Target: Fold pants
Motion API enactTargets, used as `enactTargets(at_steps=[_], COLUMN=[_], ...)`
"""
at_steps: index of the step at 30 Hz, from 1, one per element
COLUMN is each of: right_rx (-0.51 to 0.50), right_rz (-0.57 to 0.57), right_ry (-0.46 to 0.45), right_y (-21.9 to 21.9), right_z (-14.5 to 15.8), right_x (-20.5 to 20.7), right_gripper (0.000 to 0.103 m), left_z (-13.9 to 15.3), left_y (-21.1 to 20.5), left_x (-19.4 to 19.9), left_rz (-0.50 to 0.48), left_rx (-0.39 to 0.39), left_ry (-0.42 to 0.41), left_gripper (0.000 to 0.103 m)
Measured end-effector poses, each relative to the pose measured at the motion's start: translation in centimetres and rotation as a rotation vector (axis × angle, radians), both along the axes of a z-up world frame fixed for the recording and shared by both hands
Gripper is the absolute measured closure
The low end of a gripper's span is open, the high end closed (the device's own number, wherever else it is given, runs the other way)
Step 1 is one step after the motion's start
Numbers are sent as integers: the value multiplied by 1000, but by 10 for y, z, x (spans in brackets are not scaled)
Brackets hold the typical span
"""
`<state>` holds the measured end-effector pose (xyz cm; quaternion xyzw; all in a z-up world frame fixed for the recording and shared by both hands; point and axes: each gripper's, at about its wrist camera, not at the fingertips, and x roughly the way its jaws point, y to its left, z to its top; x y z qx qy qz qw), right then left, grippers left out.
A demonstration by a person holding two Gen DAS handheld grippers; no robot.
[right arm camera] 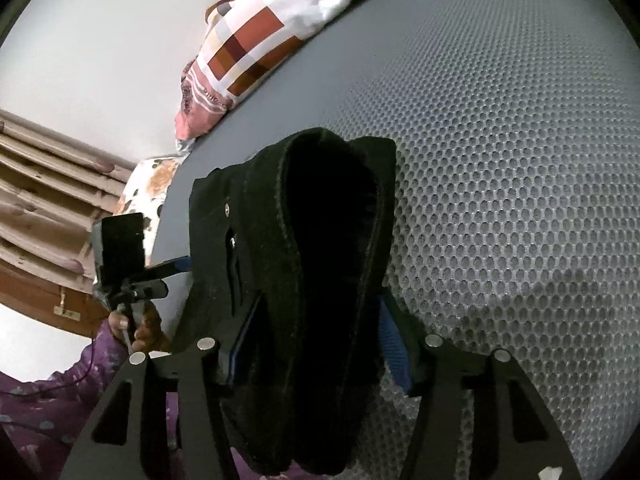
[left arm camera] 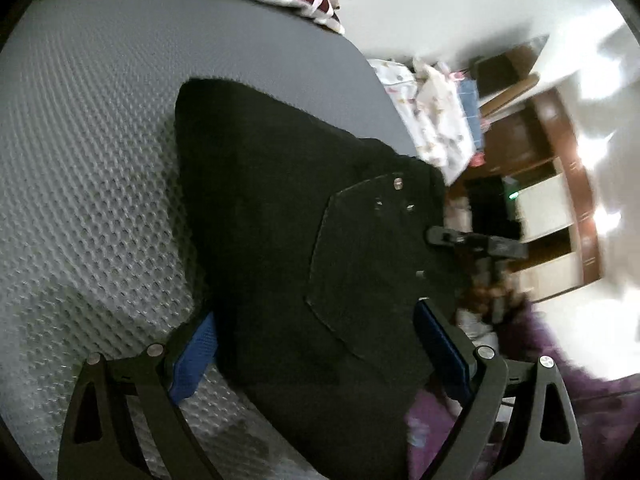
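While the left tongs point(left arm camera: 316, 344) and the right tongs point(right arm camera: 316, 340) each stood spread with the black pants point(left arm camera: 304, 216) bunched between their blue pads, whether either actually pinched the cloth could not be told. The pants hung as a compact bundle above the grey mattress point(right arm camera: 500, 160), so folding appeared well advanced, with laying down and squaring left. Open mattress lay ahead; the patterned pillow point(right arm camera: 264, 48) sat well apart, the bed edge close.
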<state>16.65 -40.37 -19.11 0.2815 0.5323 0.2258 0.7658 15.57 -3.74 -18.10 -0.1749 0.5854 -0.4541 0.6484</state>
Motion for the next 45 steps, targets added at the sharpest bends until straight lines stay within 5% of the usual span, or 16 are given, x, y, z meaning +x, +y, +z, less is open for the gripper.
enactTargets(at_steps=[2, 8, 14, 21, 28, 33, 35, 37, 45], right_rx=[23, 84, 95, 202, 211, 98, 83, 123, 313], right_rz=[2, -11, 6, -16, 8, 40, 72, 90, 70], right_ry=[-1, -24, -23, -9, 157, 219, 217, 206, 152], right_y=[-1, 0, 3, -9, -12, -4, 3, 8, 3], right_z=[-1, -2, -1, -5, -9, -2, 0, -2, 0], right_x=[0, -5, -2, -8, 8, 9, 7, 7, 6], right_gripper=[43, 25, 24, 24, 27, 26, 15, 5, 4], left_z=[-5, 0, -6, 2, 2, 1, 1, -1, -2], left_y=[8, 0, 22, 5, -9, -14, -17, -15, -11], left_x=[7, 7, 16, 10, -3, -3, -1, 1, 1], left_rz=[4, -38, 43, 35, -54, -54, -54, -56, -52], left_rx=[-70, -85, -287, -197, -67, -46, -48, -46, -46], left_ry=[73, 66, 187, 79, 3, -8, -2, -3, 7], left_gripper=[11, 11, 11, 11, 11, 11, 11, 11, 11])
